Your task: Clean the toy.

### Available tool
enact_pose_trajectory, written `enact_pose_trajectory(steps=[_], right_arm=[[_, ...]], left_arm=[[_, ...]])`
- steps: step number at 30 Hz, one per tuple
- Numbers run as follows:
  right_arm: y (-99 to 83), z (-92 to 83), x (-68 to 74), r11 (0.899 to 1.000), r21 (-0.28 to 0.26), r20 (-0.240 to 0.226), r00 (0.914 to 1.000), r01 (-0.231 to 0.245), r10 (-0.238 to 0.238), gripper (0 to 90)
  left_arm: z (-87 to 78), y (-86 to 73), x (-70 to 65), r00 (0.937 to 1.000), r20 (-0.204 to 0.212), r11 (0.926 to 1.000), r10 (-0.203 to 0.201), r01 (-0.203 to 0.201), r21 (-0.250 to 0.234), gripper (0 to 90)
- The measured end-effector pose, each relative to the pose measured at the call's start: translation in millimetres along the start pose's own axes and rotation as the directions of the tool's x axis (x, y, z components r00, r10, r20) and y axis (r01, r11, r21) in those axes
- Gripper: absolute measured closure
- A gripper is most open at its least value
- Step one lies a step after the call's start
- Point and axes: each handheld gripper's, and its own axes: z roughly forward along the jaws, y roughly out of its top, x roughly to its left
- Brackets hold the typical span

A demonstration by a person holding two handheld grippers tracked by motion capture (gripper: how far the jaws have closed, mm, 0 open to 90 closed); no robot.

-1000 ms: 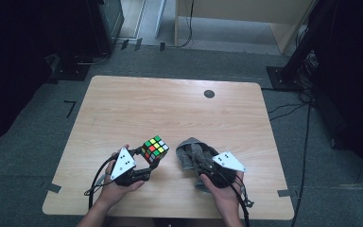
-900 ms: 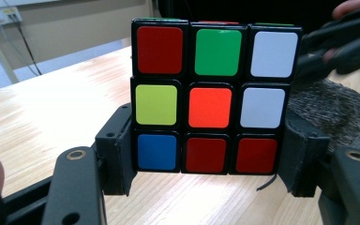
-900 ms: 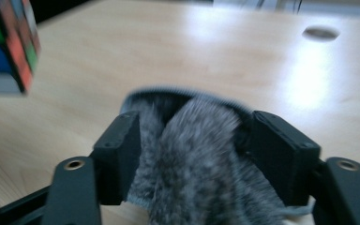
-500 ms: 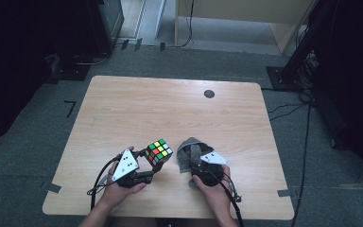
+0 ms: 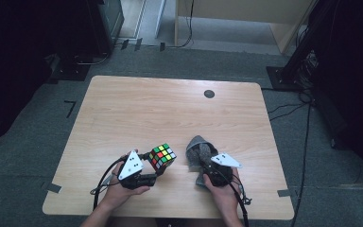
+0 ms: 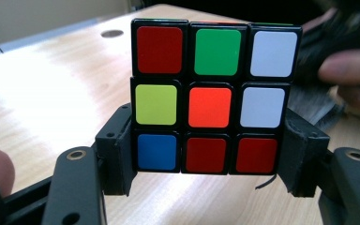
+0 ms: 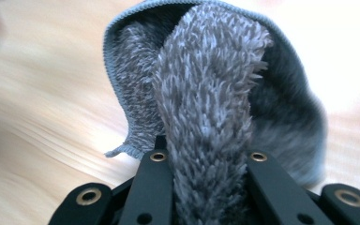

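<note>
A scrambled Rubik's cube [image 5: 162,156] hangs just above the wooden table [image 5: 170,109], near its front edge. My left gripper [image 5: 157,166] is shut on the cube's lowest layer. In the left gripper view both pads [image 6: 117,159] press the sides of the cube [image 6: 206,101]. To its right a grey fluffy cloth [image 5: 197,149] lies bunched on the table. My right gripper [image 5: 203,161] has just been closing and is now shut on a raised fold of the cloth [image 7: 206,93], which stands between its jaws [image 7: 206,161].
A small black round grommet [image 5: 209,93] sits at the table's back right. The right hand's fingers [image 6: 351,70] are close beside the cube in the left gripper view. Dark stands and cables surround the table on the grey floor.
The right gripper has sunk onto the cloth and its jaws have closed on a fold of it. The left gripper and cube have barely shifted.
</note>
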Motion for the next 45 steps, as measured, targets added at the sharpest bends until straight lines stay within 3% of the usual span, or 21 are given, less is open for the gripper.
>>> enact_pose_trajectory(steps=[3,7,10,12,13,15,16,19,21,23,25,26,29,31,33,35,37,39,42,45], right_arm=[[13.7,-19.2,7.7,0.992,-0.121,-0.087,0.9961,-0.027,0.016,81.3],[30.9,-41.6,28.7,0.968,-0.249,-0.206,0.9774,-0.005,-0.048,80.8],[35.9,-48.3,49.3,0.960,-0.276,-0.284,0.9508,0.043,-0.125,80.6],[35.0,-46.8,59.3,0.962,-0.264,-0.324,0.9338,0.064,-0.151,80.5],[33.6,-44.8,62.2,0.965,-0.253,-0.329,0.9314,0.071,-0.155,80.5],[30.0,-39.5,62.2,0.968,-0.238,-0.315,0.9361,0.082,-0.157,80.3],[28.6,-38.1,58.0,0.968,-0.245,-0.318,0.9388,0.054,-0.133,80.3],[28.6,-36.8,46.9,0.973,-0.226,-0.259,0.9605,0.043,-0.103,80.4],[28.0,-36.9,40.0,0.977,-0.211,-0.243,0.9674,0.017,-0.069,80.3],[28.7,-38.1,38.5,0.977,-0.213,-0.260,0.9639,0.000,-0.057,80.3],[30.5,-40.8,44.8,0.974,-0.228,-0.298,0.9520,0.002,-0.072,80.2],[31.6,-42.6,50.8,0.970,-0.240,-0.314,0.9445,0.021,-0.098,80.2],[34.6,-47.0,63.5,0.960,-0.266,-0.302,0.9381,0.087,-0.169,80.2],[34.1,-46.0,58.7,0.960,-0.270,-0.297,0.9415,0.078,-0.159,80.3],[31.4,-42.1,50.4,0.964,-0.257,-0.264,0.9536,0.074,-0.144,80.3],[29.2,-39.5,45.8,0.971,-0.232,-0.260,0.9578,0.062,-0.124,80.3],[29.3,-40.7,48.4,0.971,-0.228,-0.267,0.9551,0.067,-0.128,80.2],[31.2,-43.9,55.2,0.965,-0.254,-0.301,0.9419,0.071,-0.149,80.1],[33.4,-46.0,60.6,0.958,-0.268,-0.290,0.9401,0.100,-0.180,79.9],[29.2,-41.7,52.5,0.963,-0.243,-0.217,0.9613,0.115,-0.170,79.9]], left_arm=[[5.2,-1.6,-3.3,0.9998,0.008,0.9991,0.018,-0.018,0.037,34.1],[11.9,-2.7,-10.4,0.9992,0.024,0.9974,0.032,-0.033,0.064,34.1],[17.3,-2.0,-20.6,0.9978,0.049,0.9964,0.044,-0.047,0.070,34.1],[18.8,-1.0,-28.3,0.9948,0.071,0.9948,0.073,-0.078,0.065,34.1],[18.1,-0.4,-32.0,0.9928,0.082,0.9940,0.087,-0.092,0.059,34.1],[15.8,2.5,-36.2,0.9922,0.077,0.9936,0.098,-0.102,0.048,34.2],[14.5,3.4,-35.9,0.9927,0.076,0.9945,0.093,-0.097,0.040,34.1],[6.9,7.0,-30.8,0.9939,0.093,0.9982,0.060,-0.058,-0.017,34.2],[5.2,8.4,-28.7,0.9949,0.082,0.9981,0.059,-0.057,-0.024,34.3],[6.2,7.4,-28.8,0.9951,0.073,0.9978,0.066,-0.066,-0.012,34.4],[8.4,6.0,-30.8,0.9949,0.063,0.9968,0.079,-0.080,0.007,34.4],[9.3,5.5,-32.3,0.9939,0.061,0.9957,0.091,-0.092,0.013,34.4],[8.0,6.3,-35.1,0.9922,0.062,0.9941,0.109,-0.109,0.001,34.4],[5.6,8.2,-34.5,0.9928,0.065,0.9949,0.100,-0.099,-0.019,34.4],[4.5,8.8,-33.1,0.9933,0.067,0.9955,0.094,-0.092,-0.023,34.4],[6.2,7.3,-32.3,0.9933,0.065,0.9954,0.095,-0.095,-0.013,34.4],[8.7,6.2,-31.9,0.9948,0.056,0.9963,0.085,-0.086,0.004,34.4],[10.5,5.6,-32.5,0.9944,0.055,0.9956,0.090,-0.091,0.019,34.4],[9.1,6.4,-34.5,0.9927,0.063,0.9946,0.102,-0.103,0.009,34.4],[5.6,8.6,-33.0,0.9934,0.063,0.9953,0.096,-0.096,-0.012,34.4]])
